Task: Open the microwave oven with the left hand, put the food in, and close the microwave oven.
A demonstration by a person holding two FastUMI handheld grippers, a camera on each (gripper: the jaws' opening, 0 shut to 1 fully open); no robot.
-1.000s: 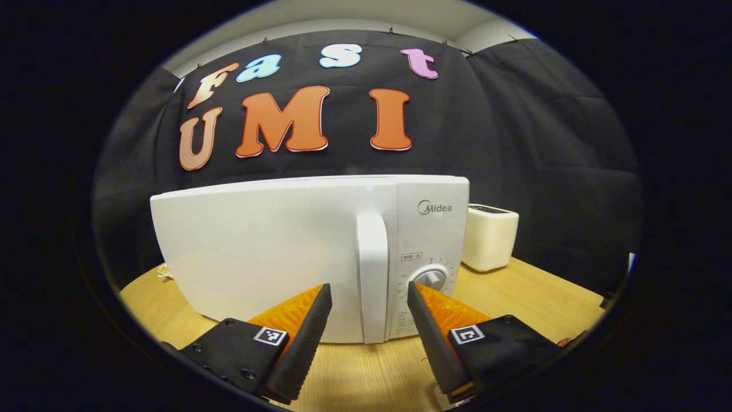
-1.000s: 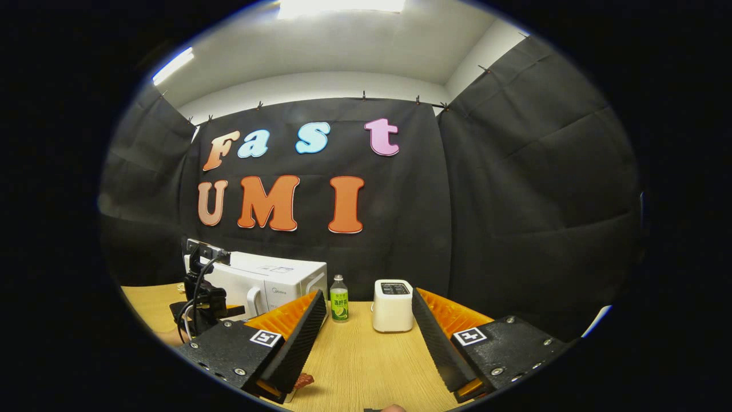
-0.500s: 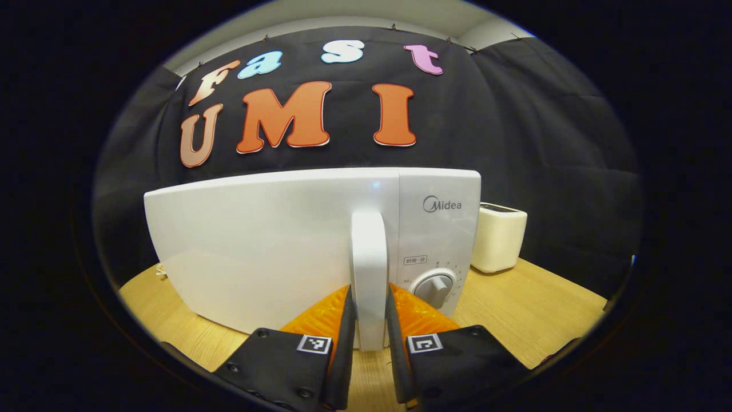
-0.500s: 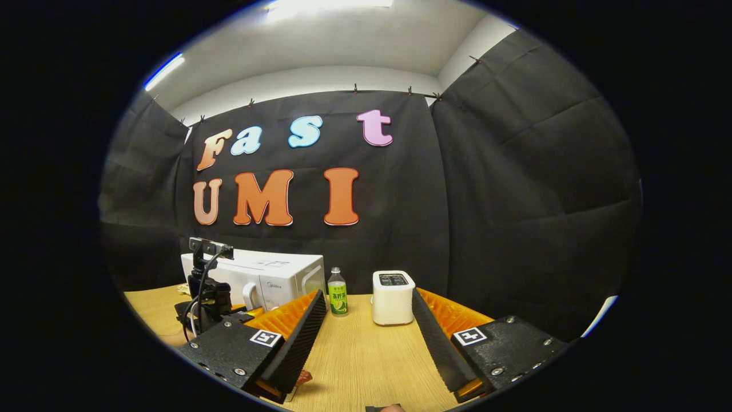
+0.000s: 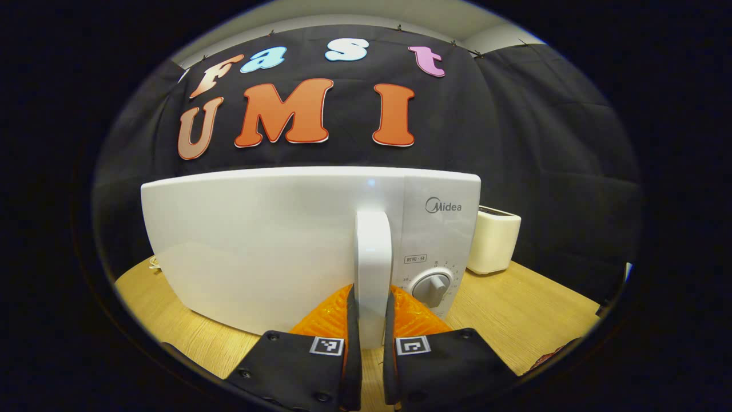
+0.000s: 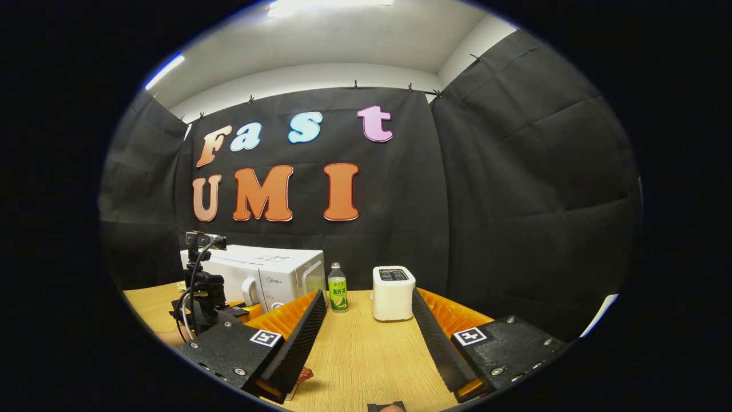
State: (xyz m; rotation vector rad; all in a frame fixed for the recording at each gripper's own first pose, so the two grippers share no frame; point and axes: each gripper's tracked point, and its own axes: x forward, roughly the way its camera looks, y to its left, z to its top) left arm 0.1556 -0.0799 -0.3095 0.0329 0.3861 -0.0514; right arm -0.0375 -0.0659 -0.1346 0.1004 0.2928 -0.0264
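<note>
A white microwave oven point(image 5: 257, 240) stands on the wooden table, its door closed. My left gripper point(image 5: 370, 312) is shut on the door's vertical white handle point(image 5: 373, 257), one finger on each side of its lower part. In the right gripper view the microwave oven point(image 6: 274, 274) sits far left, with the left gripper point(image 6: 229, 312) at its handle point(image 6: 247, 290). My right gripper point(image 6: 369, 337) hangs open over the table with nothing between its fingers. A reddish piece of food point(image 6: 304, 375) lies on the table by its left finger.
A white toaster point(image 6: 392, 293) stands at the back of the table point(image 6: 366, 355), also to the right of the microwave point(image 5: 495, 239). A green-labelled bottle point(image 6: 337, 294) stands between microwave and toaster. The timer knob point(image 5: 432, 284) sits right of the handle.
My left gripper moved forward and closed from wide open onto the microwave handle. The right gripper stayed open, its view tilting slightly.
</note>
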